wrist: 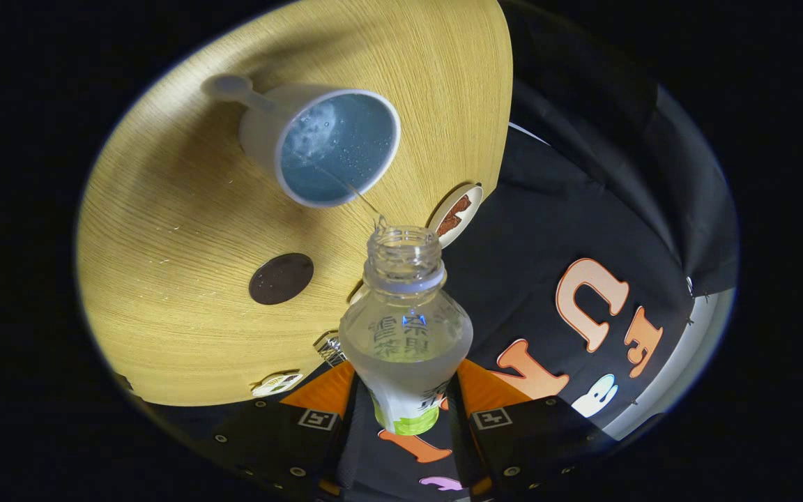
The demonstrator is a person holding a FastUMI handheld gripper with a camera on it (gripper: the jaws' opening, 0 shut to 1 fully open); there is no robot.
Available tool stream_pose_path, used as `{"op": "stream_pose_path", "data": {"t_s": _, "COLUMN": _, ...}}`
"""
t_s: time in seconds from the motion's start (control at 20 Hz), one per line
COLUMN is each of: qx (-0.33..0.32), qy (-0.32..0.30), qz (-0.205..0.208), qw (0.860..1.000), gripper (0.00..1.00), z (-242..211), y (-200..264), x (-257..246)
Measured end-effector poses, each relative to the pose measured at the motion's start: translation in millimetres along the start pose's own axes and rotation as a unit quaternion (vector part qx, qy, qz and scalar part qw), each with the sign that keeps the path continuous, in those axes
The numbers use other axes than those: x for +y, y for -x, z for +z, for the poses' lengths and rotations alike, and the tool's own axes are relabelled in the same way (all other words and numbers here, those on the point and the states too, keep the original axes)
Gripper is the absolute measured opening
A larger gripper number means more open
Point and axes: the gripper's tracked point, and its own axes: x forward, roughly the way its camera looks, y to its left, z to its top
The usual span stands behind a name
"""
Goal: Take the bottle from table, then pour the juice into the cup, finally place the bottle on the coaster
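Gripper (405, 408) clamped on uncapped clear bottle (405, 328), both fingers pressing its sides. Thin stream from mouth entering white cup (337, 148) beyond. Dark round coaster (281, 278), probably, lying nearby on wooden table (164, 244).

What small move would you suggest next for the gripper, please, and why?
Probably hold the tilt a little longer. The gripper is shut on the bottle, its open mouth tipped toward the cup, and a thin stream is running into it. Liquid remains in the bottle, and the cup holds some already. After that, righting it and heading for the dark coaster seems sensible.
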Motion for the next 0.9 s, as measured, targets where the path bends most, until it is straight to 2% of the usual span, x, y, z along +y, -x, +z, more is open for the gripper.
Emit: {"op": "stream_pose_path", "data": {"t_s": 0.9, "qx": 0.002, "qy": 0.048, "qz": -0.041, "qw": 0.998, "gripper": 0.55, "z": -1.6, "y": -2.2, "x": -29.9}}
